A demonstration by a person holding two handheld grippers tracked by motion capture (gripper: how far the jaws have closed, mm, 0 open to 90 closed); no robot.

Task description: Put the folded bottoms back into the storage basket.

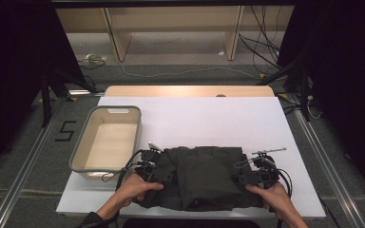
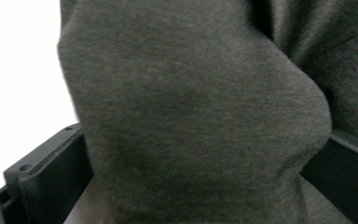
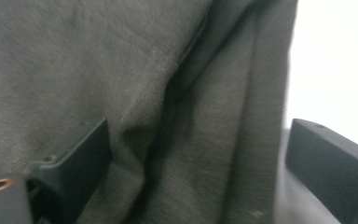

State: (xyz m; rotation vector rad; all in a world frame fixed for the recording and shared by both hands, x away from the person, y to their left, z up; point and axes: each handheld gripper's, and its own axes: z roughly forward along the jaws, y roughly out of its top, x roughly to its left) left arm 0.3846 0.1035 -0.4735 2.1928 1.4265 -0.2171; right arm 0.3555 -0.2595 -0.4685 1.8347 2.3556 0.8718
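A dark grey garment (image 1: pixel 204 175) lies folded on the white table top (image 1: pixel 195 118), near the front edge. My left gripper (image 1: pixel 153 167) is at the garment's left edge, held by a hand. In the left gripper view a thick bulging fold of the garment (image 2: pixel 196 121) is squeezed between the two black jaws. My right gripper (image 1: pixel 253 175) is at the garment's right edge. Its jaws hold several layers of the grey cloth (image 3: pixel 191 140), and one finger (image 3: pixel 74 163) presses on the cloth.
A grey plastic bin (image 1: pixel 78 147) with nothing in it stands on the table's left side, close to the left gripper. Beyond the garment is bare table. Behind the table stand wooden shelf legs (image 1: pixel 116 38), with cables (image 1: pixel 261 52) on the floor.
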